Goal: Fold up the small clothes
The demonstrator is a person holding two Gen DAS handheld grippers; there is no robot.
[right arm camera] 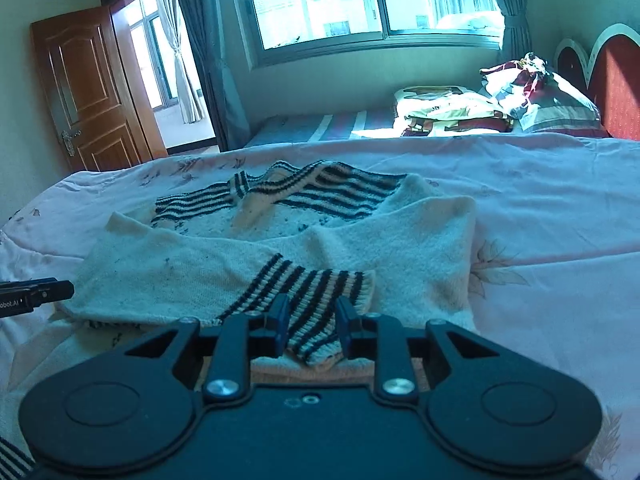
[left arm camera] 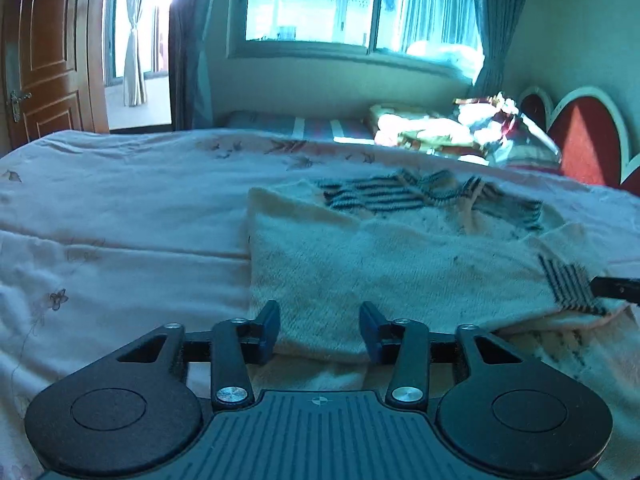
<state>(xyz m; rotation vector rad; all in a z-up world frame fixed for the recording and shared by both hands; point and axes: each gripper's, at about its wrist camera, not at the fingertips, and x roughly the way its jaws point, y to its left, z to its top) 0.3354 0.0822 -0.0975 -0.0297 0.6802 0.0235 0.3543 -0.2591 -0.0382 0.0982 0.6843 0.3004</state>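
Observation:
A cream knitted sweater (left arm camera: 360, 260) with dark stripes at its collar end lies flat on the bed, one sleeve folded across its body. My left gripper (left arm camera: 319, 330) stands open at the sweater's near hem; cloth lies under the wide gap and neither pad presses on it. In the right wrist view the sweater (right arm camera: 180, 276) fills the middle. Its striped cuff (right arm camera: 320, 292) runs into my right gripper (right arm camera: 313, 328), filling the narrow gap and touching both pads. The same cuff (left arm camera: 568, 284) shows at the right of the left wrist view, beside a black finger of the right gripper (left arm camera: 616, 288).
A pale pink flowered bed cover (right arm camera: 540, 208) spreads around the sweater. Folded bedding and pillows (right arm camera: 460, 112) are piled at the far right by the red headboard (right arm camera: 616, 88). A window and a wooden door (right arm camera: 88, 88) stand beyond the bed.

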